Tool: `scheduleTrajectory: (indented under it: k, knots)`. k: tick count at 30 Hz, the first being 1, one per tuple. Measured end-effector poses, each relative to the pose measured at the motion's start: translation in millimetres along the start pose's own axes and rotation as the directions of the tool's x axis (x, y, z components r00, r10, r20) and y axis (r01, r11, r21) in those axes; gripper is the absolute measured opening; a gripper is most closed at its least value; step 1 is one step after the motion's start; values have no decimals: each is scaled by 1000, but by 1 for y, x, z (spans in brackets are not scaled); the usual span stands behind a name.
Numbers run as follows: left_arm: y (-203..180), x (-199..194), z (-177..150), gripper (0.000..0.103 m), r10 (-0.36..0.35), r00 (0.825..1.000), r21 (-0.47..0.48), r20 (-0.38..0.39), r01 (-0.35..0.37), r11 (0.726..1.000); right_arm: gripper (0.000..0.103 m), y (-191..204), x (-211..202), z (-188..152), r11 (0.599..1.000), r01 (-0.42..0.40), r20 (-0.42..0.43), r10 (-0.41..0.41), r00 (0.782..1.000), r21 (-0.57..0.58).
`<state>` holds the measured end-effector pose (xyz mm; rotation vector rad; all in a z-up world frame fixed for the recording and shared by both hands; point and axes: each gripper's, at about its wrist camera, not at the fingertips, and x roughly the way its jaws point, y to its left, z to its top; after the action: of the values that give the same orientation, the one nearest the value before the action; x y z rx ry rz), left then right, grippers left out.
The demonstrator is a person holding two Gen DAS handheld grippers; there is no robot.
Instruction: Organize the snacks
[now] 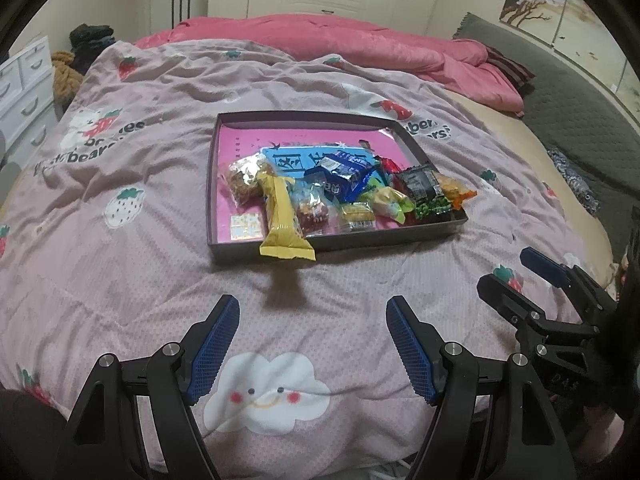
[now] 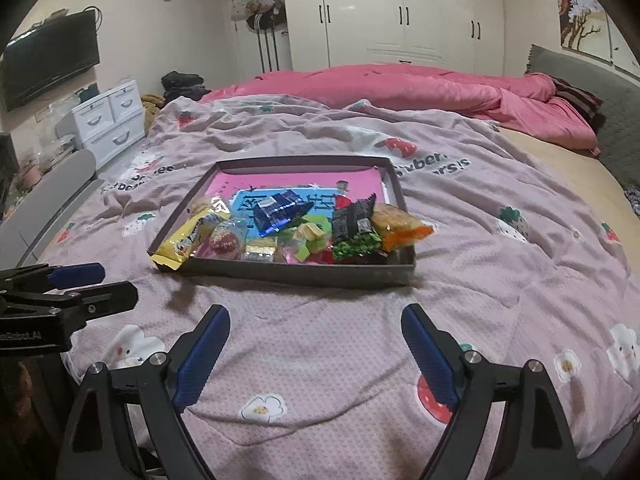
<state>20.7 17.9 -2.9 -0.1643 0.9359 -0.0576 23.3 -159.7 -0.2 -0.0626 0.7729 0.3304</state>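
A shallow dark box (image 1: 224, 168) (image 2: 304, 272) with a pink floor lies on the bed, and several snack packets are heaped along its near side. A yellow packet (image 1: 282, 216) (image 2: 188, 236) hangs over the near rim. A blue packet (image 1: 344, 178) (image 2: 280, 210), a black and green packet (image 1: 426, 192) (image 2: 354, 228) and an orange packet (image 1: 456, 192) (image 2: 400, 226) lie further right. My left gripper (image 1: 312, 308) hovers open over the quilt, short of the box, nothing between its fingers. My right gripper (image 2: 316, 314) is open likewise, empty, to the right of the left one.
The pale pink quilt (image 1: 140, 272) with strawberry and cloud prints covers the bed. A rumpled pink duvet (image 2: 420, 84) lies behind the box. White drawers (image 2: 108, 120) and a grey chair back (image 2: 60, 196) stand at the left, a grey headboard (image 1: 560, 92) at the right.
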Motion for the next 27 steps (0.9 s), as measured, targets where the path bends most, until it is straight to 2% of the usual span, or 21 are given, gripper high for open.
scheduleTrajectory:
  k: [27]
  knots:
    - [-6, -4, -4, 77, 0, 1000, 13, 4, 0, 1000, 89, 0, -5, -2, 1000, -10, 2, 10, 1000, -1]
